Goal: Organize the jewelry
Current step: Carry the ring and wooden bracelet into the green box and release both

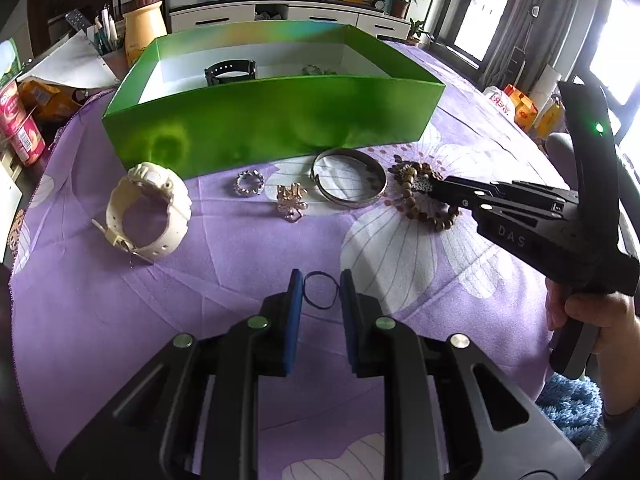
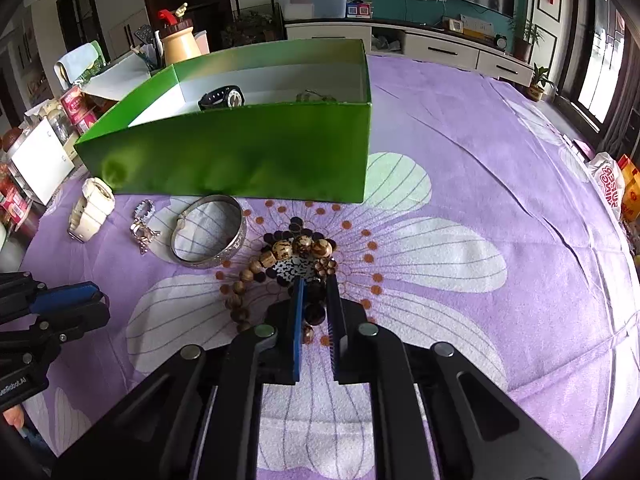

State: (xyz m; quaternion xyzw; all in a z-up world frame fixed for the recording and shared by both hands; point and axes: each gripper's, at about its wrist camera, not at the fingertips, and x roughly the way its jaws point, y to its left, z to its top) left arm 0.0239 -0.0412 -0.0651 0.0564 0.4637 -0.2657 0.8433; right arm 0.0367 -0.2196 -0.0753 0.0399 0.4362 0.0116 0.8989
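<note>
A green box [image 1: 276, 120] [image 2: 240, 152] holds a black watch [image 1: 231, 72] [image 2: 222, 97] and a greenish piece [image 1: 318, 69]. On the purple cloth lie a white watch [image 1: 146, 210] [image 2: 90, 208], a small silver ring [image 1: 250, 183], a gold brooch [image 1: 291, 200], a silver bangle [image 1: 348, 178] [image 2: 210, 230] and a wooden bead bracelet [image 1: 420, 196] [image 2: 280, 256]. My right gripper [image 2: 316, 294] [image 1: 434, 184] is closed around beads of the bracelet on the cloth. My left gripper [image 1: 320, 284] is open around a thin black hair tie [image 1: 320, 291].
Cans [image 1: 20, 128], a yellow jar [image 1: 142, 28] and papers crowd the table's left side. Snack bags [image 1: 520, 108] lie at the right edge. A TV cabinet [image 1: 288, 12] stands behind.
</note>
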